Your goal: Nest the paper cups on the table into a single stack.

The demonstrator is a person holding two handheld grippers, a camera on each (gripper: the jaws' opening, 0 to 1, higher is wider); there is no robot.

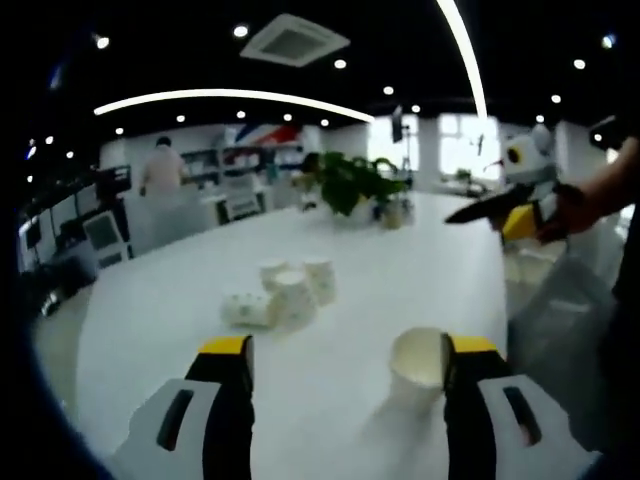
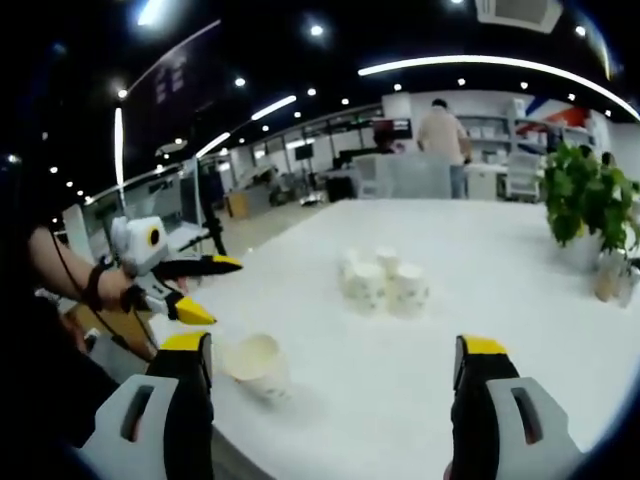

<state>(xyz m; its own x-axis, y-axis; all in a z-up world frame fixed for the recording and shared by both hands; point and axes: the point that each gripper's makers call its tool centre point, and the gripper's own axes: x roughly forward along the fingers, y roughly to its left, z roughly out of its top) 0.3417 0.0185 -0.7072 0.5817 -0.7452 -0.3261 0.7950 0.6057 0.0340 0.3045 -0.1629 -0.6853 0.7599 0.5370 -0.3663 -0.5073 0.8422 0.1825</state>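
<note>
Nothing is stacked yet: both the left gripper and right gripper are wide open and empty, so next comes grasping the single cup near the table edge and carrying it to the cup cluster.

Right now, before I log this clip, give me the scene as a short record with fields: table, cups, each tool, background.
table: white table, long, in an open office
lone cup: paper cup upright near the table edge, beside the left tool's right jaw; whether they touch cannot be told
cup cluster: cluster of cups farther along the table, apart from the lone cup, at least one lying on its side
left tool: left tool open, holding nothing
right tool: right tool open, holding nothing
background: potted plant on the table; person standing by desks
</note>
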